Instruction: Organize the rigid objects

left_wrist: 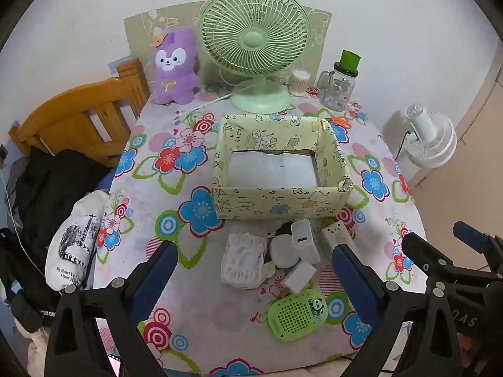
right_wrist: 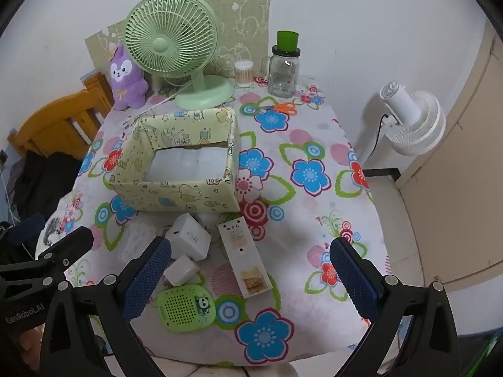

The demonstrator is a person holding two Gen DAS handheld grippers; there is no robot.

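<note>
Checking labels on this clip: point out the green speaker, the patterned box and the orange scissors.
green speaker [right_wrist: 185,308], right wrist view, on its grille.
patterned box [left_wrist: 276,202], left wrist view, on its near wall.
orange scissors [right_wrist: 284,106], right wrist view, on the handles.

Back of table: green fan [left_wrist: 254,40], purple plush [left_wrist: 176,66], jar [left_wrist: 338,89], scissors [right_wrist: 281,106]
Beside table: chair [left_wrist: 78,119], white fan [left_wrist: 430,138]

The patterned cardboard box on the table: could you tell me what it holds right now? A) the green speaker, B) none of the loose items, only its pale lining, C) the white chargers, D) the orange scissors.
B: the box shows only its pale bottom, while the green speaker and chargers lie on the tablecloth in front of it, and the scissors lie behind it.
</note>
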